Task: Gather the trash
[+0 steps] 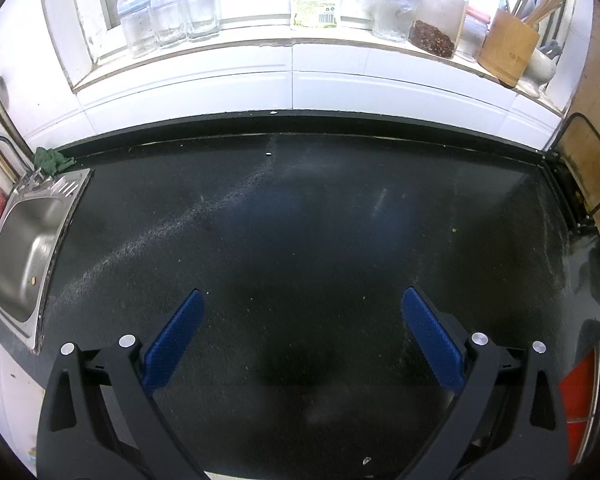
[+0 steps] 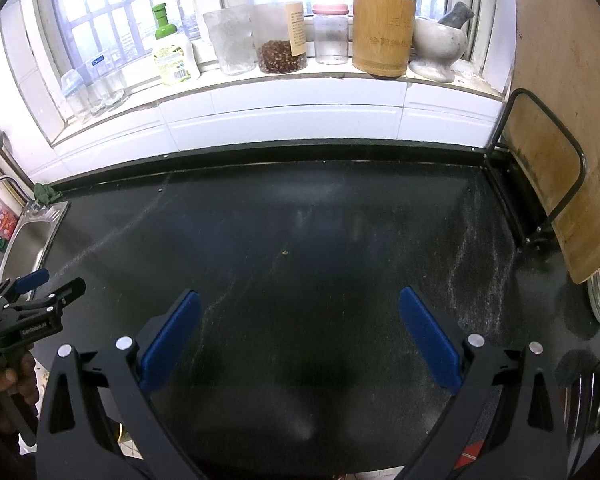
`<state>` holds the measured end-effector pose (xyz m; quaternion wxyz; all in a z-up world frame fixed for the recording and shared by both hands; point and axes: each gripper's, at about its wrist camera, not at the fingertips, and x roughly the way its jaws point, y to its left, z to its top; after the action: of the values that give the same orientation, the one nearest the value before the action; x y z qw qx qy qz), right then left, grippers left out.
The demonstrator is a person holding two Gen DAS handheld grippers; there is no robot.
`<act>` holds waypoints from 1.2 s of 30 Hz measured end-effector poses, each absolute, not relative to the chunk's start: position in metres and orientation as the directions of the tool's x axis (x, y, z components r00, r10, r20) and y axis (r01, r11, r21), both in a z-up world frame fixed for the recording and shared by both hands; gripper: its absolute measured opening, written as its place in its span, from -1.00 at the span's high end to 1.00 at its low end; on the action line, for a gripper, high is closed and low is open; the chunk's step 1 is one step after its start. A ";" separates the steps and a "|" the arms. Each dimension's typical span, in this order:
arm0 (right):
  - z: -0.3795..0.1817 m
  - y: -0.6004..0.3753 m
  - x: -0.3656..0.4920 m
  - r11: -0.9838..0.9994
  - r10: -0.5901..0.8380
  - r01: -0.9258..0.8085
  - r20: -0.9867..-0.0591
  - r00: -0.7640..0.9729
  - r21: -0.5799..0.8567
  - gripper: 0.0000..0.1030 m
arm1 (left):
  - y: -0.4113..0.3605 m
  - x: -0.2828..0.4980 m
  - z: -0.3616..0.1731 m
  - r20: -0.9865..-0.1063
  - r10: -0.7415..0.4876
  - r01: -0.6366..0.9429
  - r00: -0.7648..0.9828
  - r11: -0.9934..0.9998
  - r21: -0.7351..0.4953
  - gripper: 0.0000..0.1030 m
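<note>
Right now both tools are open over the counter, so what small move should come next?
Probably ease the right tool forward toward the small brown crumb on the black counter. It lies just ahead between the open fingers; nothing larger shows. The left tool holds nothing.

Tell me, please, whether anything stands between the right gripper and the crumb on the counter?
Nothing visible does. The crumb lies on the black counter, straight ahead of the open right gripper, with only counter surface between them. The jars stand farther back, up on the sill.
</note>
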<state>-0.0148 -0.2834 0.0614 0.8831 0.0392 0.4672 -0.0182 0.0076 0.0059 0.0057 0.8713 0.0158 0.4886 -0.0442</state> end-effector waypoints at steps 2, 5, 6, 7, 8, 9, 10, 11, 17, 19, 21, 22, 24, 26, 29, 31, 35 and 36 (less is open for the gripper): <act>0.061 -0.284 -0.014 0.996 0.005 0.069 -0.826 0.564 0.053 -0.86 | 0.006 0.008 0.006 -0.853 -0.059 0.091 0.519 0.996 -0.014 -0.87; 0.060 -0.282 -0.016 0.997 0.005 0.066 -0.828 0.561 0.051 -0.86 | 0.007 0.008 0.005 -0.853 -0.060 0.088 0.518 0.996 -0.017 -0.87; 0.061 -0.281 -0.016 0.997 0.005 0.065 -0.827 0.562 0.050 -0.86 | 0.007 0.008 0.005 -0.853 -0.061 0.088 0.518 0.996 -0.018 -0.87; 0.060 -0.281 -0.016 0.997 0.005 0.065 -0.827 0.562 0.049 -0.86 | 0.008 0.008 0.005 -0.853 -0.061 0.087 0.518 0.996 -0.018 -0.87; 0.060 -0.281 -0.016 0.997 0.005 0.065 -0.827 0.562 0.050 -0.86 | 0.008 0.008 0.005 -0.853 -0.060 0.088 0.518 0.996 -0.017 -0.87; 0.060 -0.280 -0.015 0.997 0.005 0.066 -0.829 0.560 0.050 -0.86 | 0.009 0.008 0.005 -0.853 -0.059 0.088 0.518 0.996 -0.015 -0.87; 0.059 -0.281 -0.014 0.996 0.006 0.066 -0.829 0.559 0.052 -0.86 | 0.009 0.008 0.005 -0.853 -0.060 0.088 0.518 0.996 -0.016 -0.87; 0.059 -0.280 -0.014 0.996 0.007 0.065 -0.829 0.559 0.053 -0.86 | 0.009 0.009 0.005 -0.854 -0.060 0.089 0.517 0.996 -0.016 -0.87; 0.059 -0.280 -0.008 0.997 0.010 0.058 -0.830 0.558 0.051 -0.86 | 0.010 0.010 0.005 -0.855 -0.058 0.088 0.516 0.996 -0.014 -0.87; 0.058 -0.280 -0.007 0.997 0.011 0.060 -0.830 0.557 0.053 -0.86 | 0.011 0.011 0.004 -0.855 -0.058 0.092 0.515 0.996 -0.013 -0.87; 0.058 -0.279 -0.004 0.997 0.013 0.058 -0.831 0.556 0.055 -0.86 | 0.011 0.012 0.004 -0.855 -0.059 0.092 0.515 0.996 -0.013 -0.87; 0.058 -0.279 -0.004 0.997 0.012 0.057 -0.831 0.556 0.053 -0.86 | 0.010 0.012 0.004 -0.856 -0.058 0.091 0.514 0.996 -0.013 -0.87; 0.058 -0.279 -0.003 0.997 0.014 0.056 -0.831 0.557 0.055 -0.86 | 0.010 0.013 0.004 -0.856 -0.057 0.091 0.514 0.996 -0.012 -0.87; 0.057 -0.279 -0.002 0.997 0.014 0.056 -0.832 0.555 0.054 -0.86 | 0.010 0.013 0.004 -0.856 -0.057 0.092 0.513 0.996 -0.011 -0.87; 0.056 -0.279 0.000 0.997 0.017 0.051 -0.834 0.552 0.054 -0.86 | 0.011 0.014 0.003 -0.857 -0.048 0.089 0.513 0.996 -0.002 -0.87; 0.055 -0.279 0.001 0.997 0.018 0.049 -0.835 0.551 0.054 -0.86 | 0.011 0.015 0.003 -0.857 -0.044 0.090 0.513 0.996 0.003 -0.87; 0.055 -0.279 0.001 0.997 0.018 0.049 -0.834 0.551 0.054 -0.86 | 0.011 0.017 0.003 -0.857 -0.043 0.092 0.513 0.996 0.005 -0.87; 0.054 -0.279 0.002 0.997 0.018 0.049 -0.835 0.551 0.054 -0.86 | 0.011 0.017 0.003 -0.857 -0.044 0.094 0.513 0.996 0.005 -0.87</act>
<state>0.0015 -0.2785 0.0543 0.8798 0.0353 0.4739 -0.0090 0.0173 0.0112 0.0028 0.8694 0.0251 0.4918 -0.0396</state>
